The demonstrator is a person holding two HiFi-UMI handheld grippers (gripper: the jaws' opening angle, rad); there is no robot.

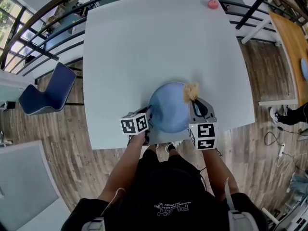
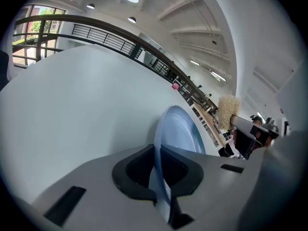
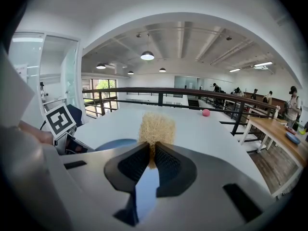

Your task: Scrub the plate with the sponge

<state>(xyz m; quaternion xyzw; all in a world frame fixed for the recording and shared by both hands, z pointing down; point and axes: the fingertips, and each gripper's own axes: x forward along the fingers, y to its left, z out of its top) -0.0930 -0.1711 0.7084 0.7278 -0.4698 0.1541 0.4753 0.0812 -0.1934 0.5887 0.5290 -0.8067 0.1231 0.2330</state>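
A blue plate sits at the near edge of the white table. My left gripper is shut on the plate's left rim; in the left gripper view the plate stands edge-on between the jaws of my left gripper. My right gripper is shut on a tan fibrous sponge, which sits at the plate's far right rim. The right gripper view shows the sponge pinched in my right gripper, with the plate low to the left.
A small pink ball lies at the table's far right corner. A blue chair stands left of the table, a wooden table to the right. Railings run beyond the far edge.
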